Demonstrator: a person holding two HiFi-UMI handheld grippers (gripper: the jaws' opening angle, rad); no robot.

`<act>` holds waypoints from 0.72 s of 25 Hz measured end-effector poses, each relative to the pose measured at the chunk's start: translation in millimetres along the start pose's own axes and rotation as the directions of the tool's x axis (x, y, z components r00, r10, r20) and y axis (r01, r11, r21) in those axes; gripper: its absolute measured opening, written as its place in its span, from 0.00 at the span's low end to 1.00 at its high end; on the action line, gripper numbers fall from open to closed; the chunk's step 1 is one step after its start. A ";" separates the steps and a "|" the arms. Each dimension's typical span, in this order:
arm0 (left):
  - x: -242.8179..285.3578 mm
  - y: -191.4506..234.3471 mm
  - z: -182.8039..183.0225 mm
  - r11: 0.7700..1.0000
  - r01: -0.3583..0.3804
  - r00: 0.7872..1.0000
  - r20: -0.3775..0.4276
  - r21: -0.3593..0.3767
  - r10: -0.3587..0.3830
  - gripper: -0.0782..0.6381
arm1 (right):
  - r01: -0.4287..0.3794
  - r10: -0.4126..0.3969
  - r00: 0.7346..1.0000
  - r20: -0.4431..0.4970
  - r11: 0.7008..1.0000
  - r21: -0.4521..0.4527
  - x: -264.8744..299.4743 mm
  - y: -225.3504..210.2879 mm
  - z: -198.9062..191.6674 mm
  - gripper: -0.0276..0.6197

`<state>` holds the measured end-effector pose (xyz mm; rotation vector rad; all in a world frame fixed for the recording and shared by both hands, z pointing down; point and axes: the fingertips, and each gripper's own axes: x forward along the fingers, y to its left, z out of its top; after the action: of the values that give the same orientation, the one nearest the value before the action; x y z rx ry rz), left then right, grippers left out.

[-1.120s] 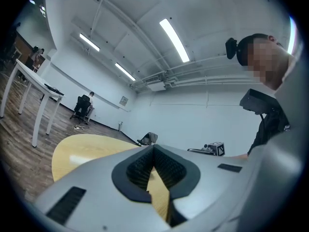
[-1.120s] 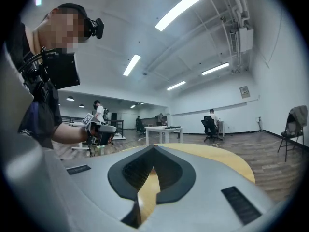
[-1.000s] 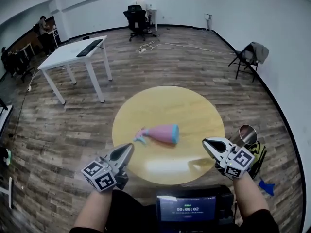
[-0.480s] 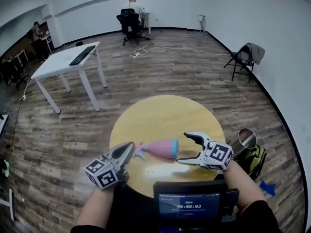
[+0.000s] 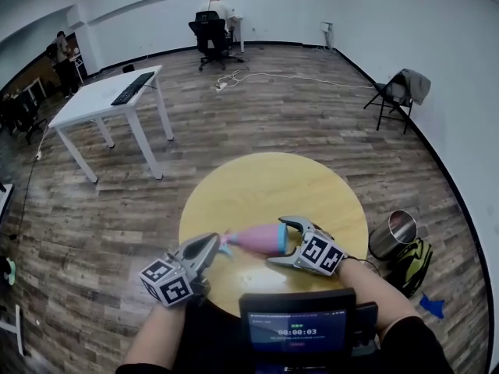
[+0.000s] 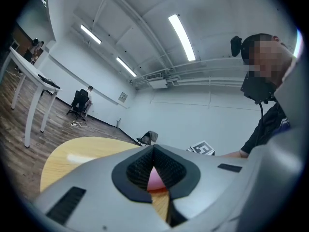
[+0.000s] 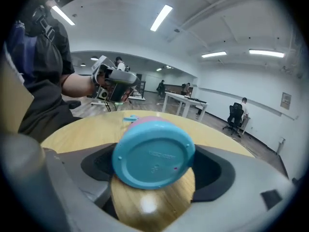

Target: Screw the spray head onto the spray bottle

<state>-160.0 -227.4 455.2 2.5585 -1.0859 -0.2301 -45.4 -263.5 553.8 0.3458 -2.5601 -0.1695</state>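
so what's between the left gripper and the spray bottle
Nothing but a short bare strip of table, seen in the head view, between the left gripper and the spray bottle.

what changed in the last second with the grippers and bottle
The right gripper swung in from the right edge of the round table to the blue base of the spray bottle; its jaws have just been opening and now flank the base without gripping. The left gripper edged toward the nozzle end, jaws shut. The bottle still lies on its side.
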 end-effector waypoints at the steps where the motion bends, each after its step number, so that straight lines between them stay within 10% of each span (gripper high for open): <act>1: -0.6 3.6 -0.7 1.000 -0.004 1.000 0.001 -0.004 0.004 0.12 | -0.011 0.011 1.000 -0.010 1.000 -0.005 3.1 -0.6 -1.2 0.72; 8: -13.3 18.4 30.9 1.000 -0.021 0.999 0.024 -0.013 0.022 0.12 | 0.055 -0.038 0.993 0.113 0.987 -0.150 -39.8 -5.4 49.0 0.72; 11: -11.3 8.3 52.1 0.988 0.078 0.997 0.008 -0.137 -0.077 0.13 | 0.132 -0.079 0.974 0.214 0.960 -0.246 -89.1 -8.2 86.3 0.72; 14: -0.6 -13.8 70.1 0.901 0.280 0.955 0.002 -0.331 -0.296 0.29 | 0.206 -0.117 0.955 0.273 0.923 -0.325 -120.1 -6.9 116.6 0.72; 18: 18.4 -53.1 68.8 0.751 0.436 0.844 -0.063 -0.497 -0.532 0.64 | 0.243 -0.122 0.940 0.318 0.895 -0.375 -139.1 3.3 139.6 0.72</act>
<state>-131.3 -223.9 371.2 2.2960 -0.2140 -0.3083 -7.1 -214.6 366.8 0.4252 -2.6776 -0.8755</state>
